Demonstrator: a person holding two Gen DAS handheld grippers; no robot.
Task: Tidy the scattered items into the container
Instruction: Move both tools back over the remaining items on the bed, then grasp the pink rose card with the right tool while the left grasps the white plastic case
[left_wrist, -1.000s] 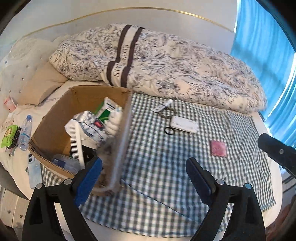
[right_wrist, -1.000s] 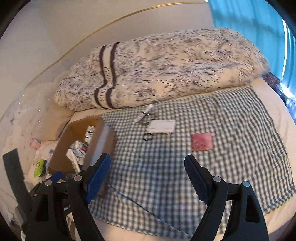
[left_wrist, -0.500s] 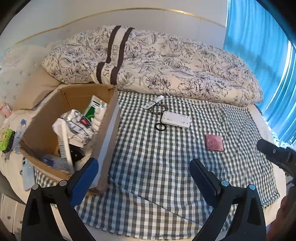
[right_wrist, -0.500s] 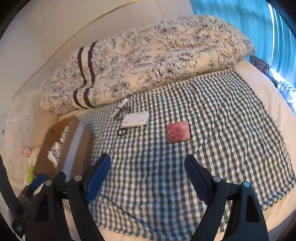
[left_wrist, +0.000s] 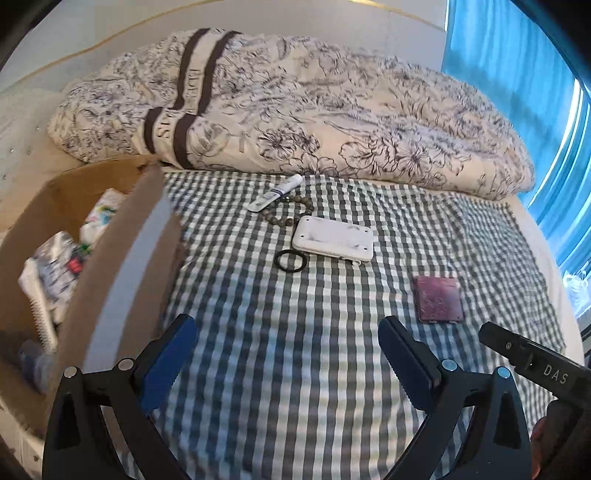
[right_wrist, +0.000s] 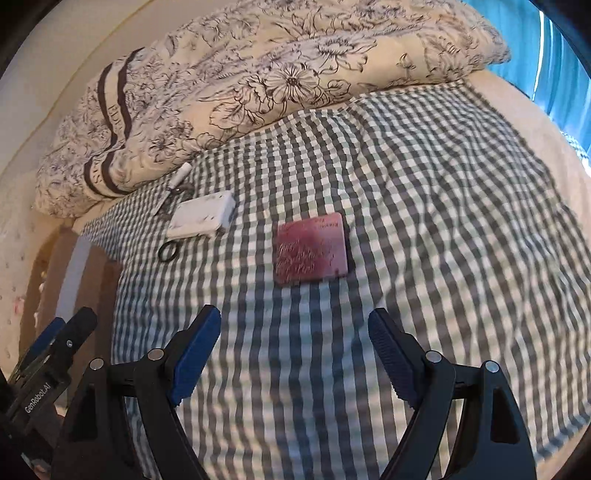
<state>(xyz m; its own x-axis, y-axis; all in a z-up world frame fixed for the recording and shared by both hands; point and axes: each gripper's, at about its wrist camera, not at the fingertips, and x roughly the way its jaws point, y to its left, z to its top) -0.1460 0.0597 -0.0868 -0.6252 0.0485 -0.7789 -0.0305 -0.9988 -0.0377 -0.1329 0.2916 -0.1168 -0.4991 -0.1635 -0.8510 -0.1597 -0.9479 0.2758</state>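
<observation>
A green-and-white checked cloth (left_wrist: 295, 332) covers the bed. At 12 o'clock, a cream duvet (left_wrist: 332, 110) with black floral print and brown stripes. A brown cardboard box (left_wrist: 122, 258) at 9 o'clock; a maroon card (right_wrist: 312, 247), white case (left_wrist: 332, 238), black ring (left_wrist: 291, 260). Blue curtain (left_wrist: 517, 74) at 2 o'clock.

Pink card (right_wrist: 311, 248), white case (left_wrist: 333, 239), hair tie (left_wrist: 291, 259) flat on cloth; box (left_wrist: 122, 266) w/ items left.

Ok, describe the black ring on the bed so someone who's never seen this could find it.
Start at the green checked cloth on the bed, then find the white flat case near the floral duvet. The black ring lies at the case's near-left corner: a thin plain loop, unlike the beaded bracelet behind.
</observation>
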